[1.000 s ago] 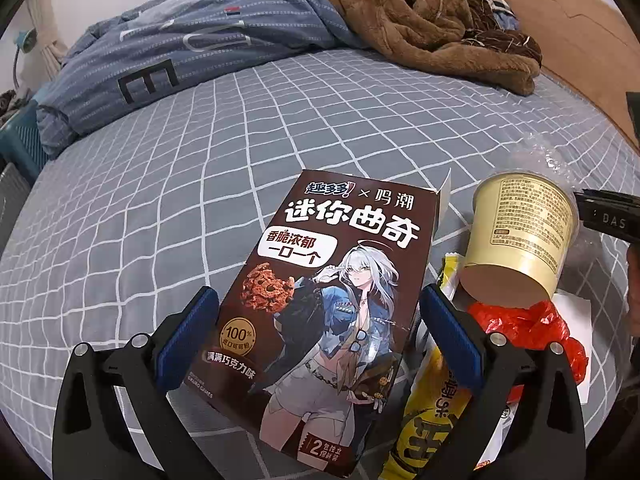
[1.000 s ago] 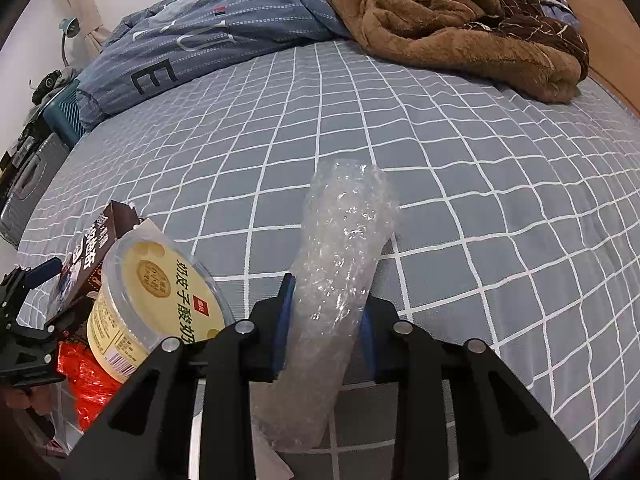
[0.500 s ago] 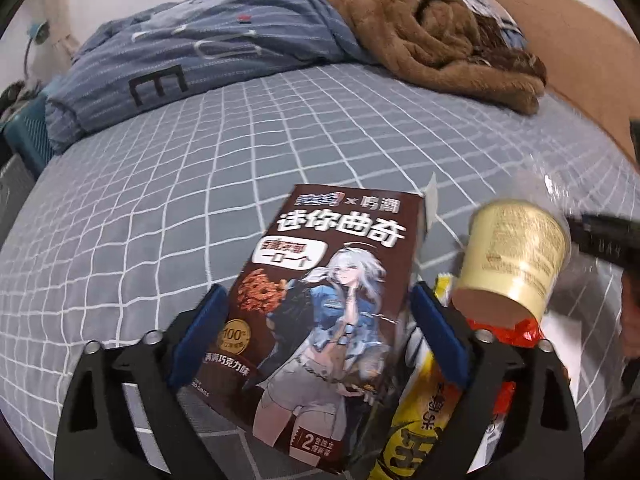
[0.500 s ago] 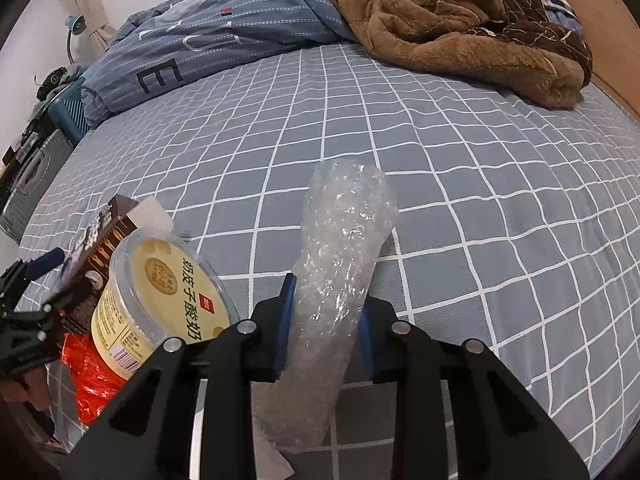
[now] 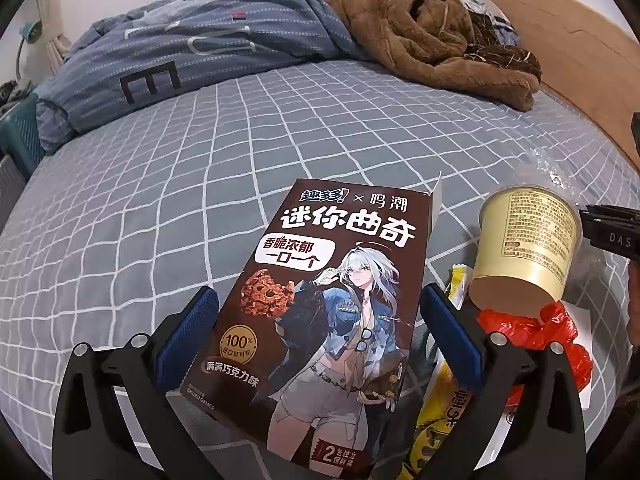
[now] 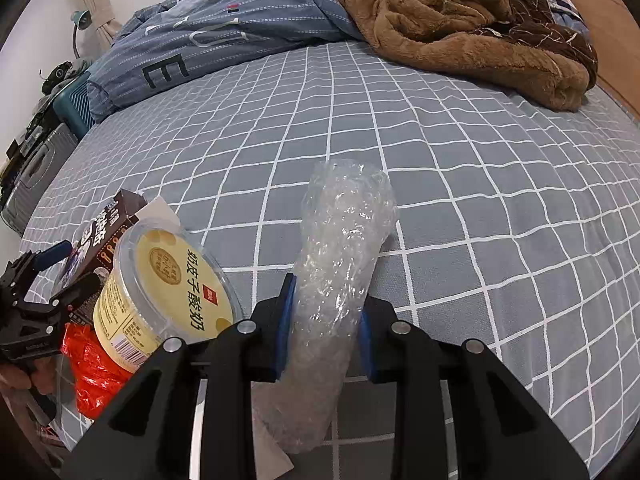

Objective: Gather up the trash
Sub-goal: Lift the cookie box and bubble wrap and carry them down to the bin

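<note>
My left gripper point(image 5: 320, 300) is shut on a brown cookie box point(image 5: 332, 304) with a cartoon figure, its blue pads against the box's two long sides, holding it tilted over the bed. My right gripper point(image 6: 326, 300) is shut on a roll of clear bubble wrap point(image 6: 344, 248) that sticks out forward past its pads. A pale yellow yogurt cup point(image 5: 528, 240) point(image 6: 160, 292) leans on a crumpled red plastic bag point(image 5: 536, 332) point(image 6: 92, 368) between the two grippers. A yellow wrapper point(image 5: 440, 412) lies beside the box. The left gripper point(image 6: 40, 280) shows at the left edge of the right wrist view.
A grey checked bedsheet point(image 6: 440, 152) covers the bed. A brown fleece blanket point(image 5: 432, 36) and a blue striped duvet point(image 5: 192, 56) are heaped at the far end. A wooden headboard point(image 5: 568, 40) runs along the right. A grey suitcase point(image 6: 36, 168) stands off the left side.
The left gripper has shifted slightly with the cookie box still in it. The right gripper and the bubble wrap have kept still.
</note>
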Demonstrator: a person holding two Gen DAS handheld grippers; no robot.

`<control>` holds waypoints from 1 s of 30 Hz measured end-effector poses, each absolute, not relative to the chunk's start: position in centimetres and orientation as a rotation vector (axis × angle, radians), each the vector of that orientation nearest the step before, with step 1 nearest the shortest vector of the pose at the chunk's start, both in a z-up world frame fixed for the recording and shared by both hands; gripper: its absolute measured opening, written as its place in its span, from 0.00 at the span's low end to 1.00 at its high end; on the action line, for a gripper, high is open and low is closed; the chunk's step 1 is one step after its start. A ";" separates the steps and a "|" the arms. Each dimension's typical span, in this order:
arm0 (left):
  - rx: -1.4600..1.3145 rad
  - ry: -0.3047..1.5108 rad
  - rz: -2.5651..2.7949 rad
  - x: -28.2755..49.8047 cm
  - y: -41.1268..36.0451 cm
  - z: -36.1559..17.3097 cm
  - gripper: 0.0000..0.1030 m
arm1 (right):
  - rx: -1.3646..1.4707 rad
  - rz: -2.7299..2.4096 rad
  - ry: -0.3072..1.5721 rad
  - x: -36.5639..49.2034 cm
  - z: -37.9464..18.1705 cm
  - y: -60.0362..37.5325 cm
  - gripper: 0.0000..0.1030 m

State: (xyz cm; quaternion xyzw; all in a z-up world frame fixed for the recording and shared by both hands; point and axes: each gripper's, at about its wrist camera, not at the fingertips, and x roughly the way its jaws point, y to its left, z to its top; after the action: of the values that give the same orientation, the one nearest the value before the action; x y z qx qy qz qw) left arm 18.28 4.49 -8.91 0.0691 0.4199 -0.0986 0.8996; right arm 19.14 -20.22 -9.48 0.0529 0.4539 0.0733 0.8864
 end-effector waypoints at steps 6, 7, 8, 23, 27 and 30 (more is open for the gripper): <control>0.108 0.867 -0.225 18.6 5.2 -9.3 0.96 | 0.103 0.155 0.945 19.1 -9.5 -20.1 0.26; 0.110 0.871 -0.231 18.8 5.2 -9.5 0.96 | 0.103 0.154 0.945 19.1 -9.6 -20.1 0.26; 0.109 0.879 -0.239 19.0 5.2 -9.6 0.96 | 0.103 0.154 0.945 19.1 -9.6 -20.1 0.26; 0.034 0.886 -0.136 18.0 4.7 -7.6 0.91 | 0.108 0.156 0.907 18.3 -7.8 -20.7 0.26; 0.034 0.830 -0.094 16.0 3.6 -5.6 0.91 | 0.100 0.161 0.881 16.7 -6.7 -20.6 0.26; 0.026 0.802 -0.076 14.2 2.8 -4.3 0.90 | 0.098 0.170 0.869 15.2 -6.0 -20.5 0.26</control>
State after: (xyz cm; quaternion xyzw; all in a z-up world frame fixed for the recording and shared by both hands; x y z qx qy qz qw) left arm 14.23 2.78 -4.32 0.0125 0.3901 -0.0371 0.9199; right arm 15.24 -20.52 -6.03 0.0473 0.4201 0.0821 0.9025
